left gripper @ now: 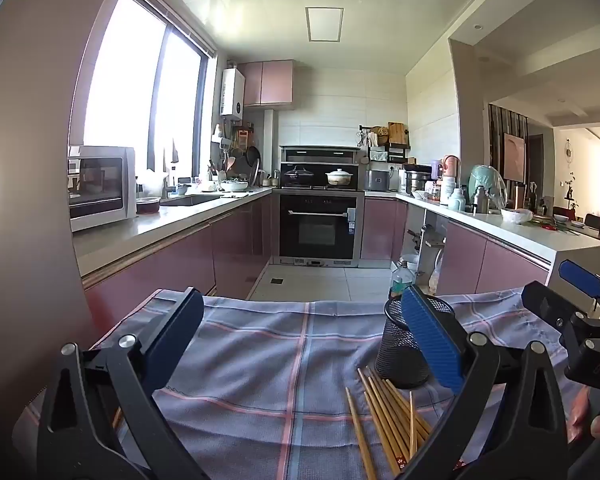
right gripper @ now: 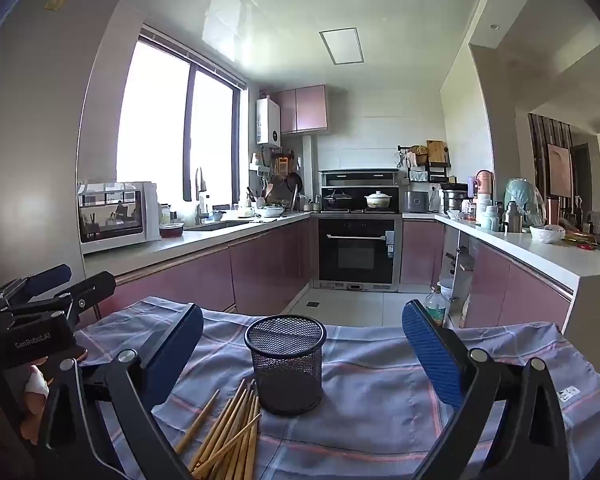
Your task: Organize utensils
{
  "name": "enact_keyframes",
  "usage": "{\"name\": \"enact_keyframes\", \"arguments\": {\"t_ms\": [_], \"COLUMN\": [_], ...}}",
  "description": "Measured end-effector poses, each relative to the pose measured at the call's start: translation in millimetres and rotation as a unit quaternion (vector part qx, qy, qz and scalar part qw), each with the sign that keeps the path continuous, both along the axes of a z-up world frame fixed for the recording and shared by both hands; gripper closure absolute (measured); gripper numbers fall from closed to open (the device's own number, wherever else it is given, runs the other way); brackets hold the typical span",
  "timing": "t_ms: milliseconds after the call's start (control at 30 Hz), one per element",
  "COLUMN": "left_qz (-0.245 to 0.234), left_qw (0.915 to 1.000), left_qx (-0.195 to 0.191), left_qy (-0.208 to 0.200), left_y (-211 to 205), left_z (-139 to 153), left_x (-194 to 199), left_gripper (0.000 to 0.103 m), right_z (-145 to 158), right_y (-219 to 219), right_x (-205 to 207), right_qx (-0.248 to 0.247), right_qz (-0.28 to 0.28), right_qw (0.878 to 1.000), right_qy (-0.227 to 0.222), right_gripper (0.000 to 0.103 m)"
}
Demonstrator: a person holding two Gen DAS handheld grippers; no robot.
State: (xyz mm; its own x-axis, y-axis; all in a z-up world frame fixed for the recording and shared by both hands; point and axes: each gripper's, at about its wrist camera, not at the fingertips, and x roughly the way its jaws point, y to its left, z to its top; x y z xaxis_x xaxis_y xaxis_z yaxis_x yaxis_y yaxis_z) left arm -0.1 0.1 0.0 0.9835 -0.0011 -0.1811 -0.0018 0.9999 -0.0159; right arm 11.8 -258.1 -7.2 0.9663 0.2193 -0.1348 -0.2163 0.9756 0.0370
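A black mesh cup (right gripper: 286,364) stands upright and empty on a blue checked cloth (right gripper: 380,392). Several bamboo chopsticks (right gripper: 228,428) lie loose on the cloth just in front and to the left of it. My right gripper (right gripper: 302,340) hovers wide open, with the cup between and beyond its blue pads. In the left wrist view the same cup (left gripper: 404,354) stands partly behind the right pad, and the chopsticks (left gripper: 388,416) lie near it. My left gripper (left gripper: 304,328) is wide open over bare cloth (left gripper: 260,360), holding nothing. The right gripper's fingers (left gripper: 584,284) show at the far right.
The cloth-covered table ends at a tiled floor (right gripper: 352,304). Beyond are pink cabinets, a counter with a microwave (right gripper: 116,216) on the left, an oven (right gripper: 358,246) at the back, and a cluttered counter (right gripper: 540,240) on the right. A plastic bottle (right gripper: 436,306) stands on the floor.
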Motion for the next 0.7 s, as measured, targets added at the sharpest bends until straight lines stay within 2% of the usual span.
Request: {"name": "enact_keyframes", "arguments": {"t_ms": [700], "left_qz": [0.002], "left_qw": [1.0], "left_qx": [0.001], "left_qy": [-0.003], "left_y": [-1.9], "left_z": [1.7], "left_x": [-1.1], "left_gripper": [0.006], "right_z": [3.1], "right_y": [-0.3], "right_x": [1.6], "right_qx": [0.003], "right_qz": [-0.001], "right_qw": [1.0], "right_qy": [0.002], "right_gripper": [0.007]}}
